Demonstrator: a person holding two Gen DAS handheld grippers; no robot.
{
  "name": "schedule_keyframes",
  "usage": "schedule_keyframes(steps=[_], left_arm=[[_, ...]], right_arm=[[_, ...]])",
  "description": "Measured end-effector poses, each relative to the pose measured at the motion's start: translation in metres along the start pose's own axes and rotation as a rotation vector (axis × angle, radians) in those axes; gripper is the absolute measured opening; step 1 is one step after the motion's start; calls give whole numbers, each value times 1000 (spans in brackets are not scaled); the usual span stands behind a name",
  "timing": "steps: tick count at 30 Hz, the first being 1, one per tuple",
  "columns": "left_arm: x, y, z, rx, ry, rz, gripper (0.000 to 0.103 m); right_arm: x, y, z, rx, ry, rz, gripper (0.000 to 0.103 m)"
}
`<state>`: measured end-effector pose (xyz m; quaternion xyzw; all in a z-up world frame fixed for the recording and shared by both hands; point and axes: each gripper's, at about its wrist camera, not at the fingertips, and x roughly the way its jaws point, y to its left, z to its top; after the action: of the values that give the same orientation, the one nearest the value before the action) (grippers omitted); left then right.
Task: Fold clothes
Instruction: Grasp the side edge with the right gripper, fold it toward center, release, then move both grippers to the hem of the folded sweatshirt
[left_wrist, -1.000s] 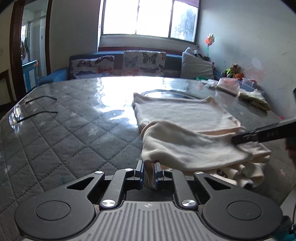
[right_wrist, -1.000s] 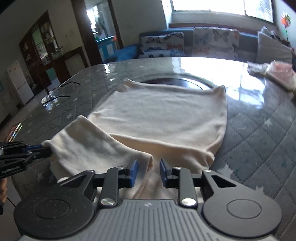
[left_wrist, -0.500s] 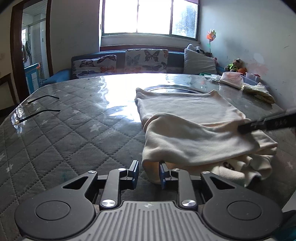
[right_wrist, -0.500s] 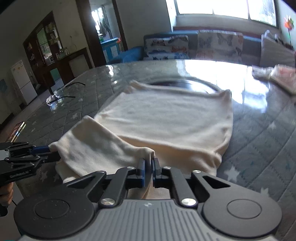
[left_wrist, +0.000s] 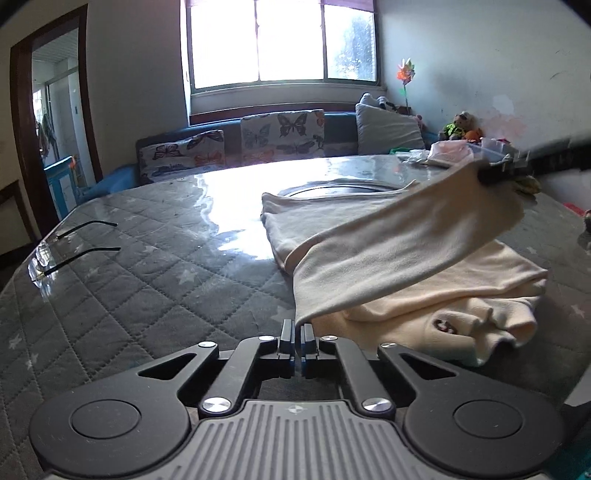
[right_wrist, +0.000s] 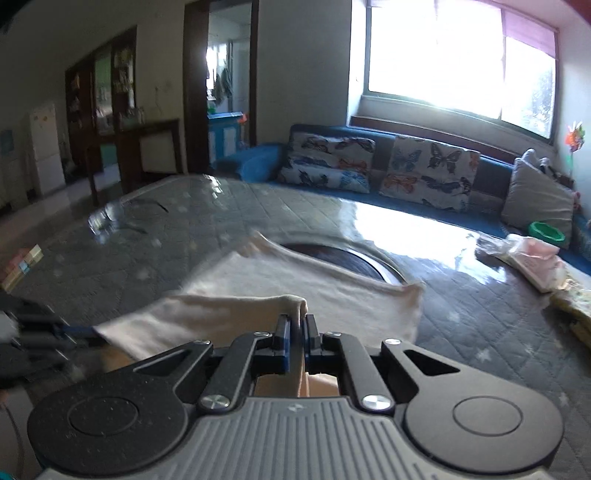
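A cream garment (left_wrist: 388, 251) lies partly folded on the grey quilted table (left_wrist: 147, 280). My left gripper (left_wrist: 297, 330) is shut on its near left corner. My right gripper (right_wrist: 297, 325) is shut on the other corner and holds it raised; it shows at the upper right of the left wrist view (left_wrist: 495, 173). The lifted layer stretches taut between the two grippers above the rest of the garment (right_wrist: 332, 291). The left gripper shows blurred at the left of the right wrist view (right_wrist: 40, 332).
A pair of glasses (left_wrist: 66, 247) lies at the table's left edge. A dark round inset (left_wrist: 340, 190) sits mid-table behind the garment. Folded clothes and bags (right_wrist: 535, 258) lie at the far right. A sofa with butterfly cushions (right_wrist: 388, 170) stands behind the table.
My left gripper has closed on the garment's corner. My right gripper, closed half a second ago, has lifted its corner up and away, pulling the top layer taut off the table.
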<state>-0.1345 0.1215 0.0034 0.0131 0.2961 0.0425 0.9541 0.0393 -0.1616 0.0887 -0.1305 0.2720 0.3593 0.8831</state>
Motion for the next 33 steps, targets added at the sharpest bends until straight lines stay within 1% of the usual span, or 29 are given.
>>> schedule_keyframes(steps=[1,3,5,6,7,9,13,15,19,22,25,28,29,30,33], left_arm=[[-1,-1,-1,4,2,-3,3],[1,-2,-3,21,18,-8,3],[2,-2,-5,39,42,-15,3],[1,-1,-5,41,58,-37,3],[0,1,-5,42,73,-59,5],[-4,5,-3,41,78,-89,6],[-11,14,19,11,39,-114,6],[-7,15,35,-14,17,-135,6],[23,7,62,-68,35,-190,6],[51,1,71,-79,63,-189,6],[73,1,72,-96,87,-189,6],[88,6,65,-97,119,-141,7],[90,11,61,-102,123,-136,7],[90,15,58,-112,111,-152,8],[85,19,58,-107,104,-127,8]], right_arm=[[5,-2,-6,16,24,-7,6],[19,-8,-18,49,97,12,7],[30,-10,-28,71,140,8,8],[32,-10,-32,72,149,4,10],[33,-10,-33,72,148,-4,11],[29,-9,-31,70,122,2,12],[22,-7,-24,50,79,27,12],[26,-3,-23,46,80,40,14],[37,1,-27,60,102,66,15],[42,3,-30,66,113,79,21],[45,2,-34,62,127,90,21],[52,0,-39,62,150,90,21],[53,-2,-41,63,156,90,21],[53,-4,-42,65,155,96,21],[49,-6,-42,53,155,99,21]])
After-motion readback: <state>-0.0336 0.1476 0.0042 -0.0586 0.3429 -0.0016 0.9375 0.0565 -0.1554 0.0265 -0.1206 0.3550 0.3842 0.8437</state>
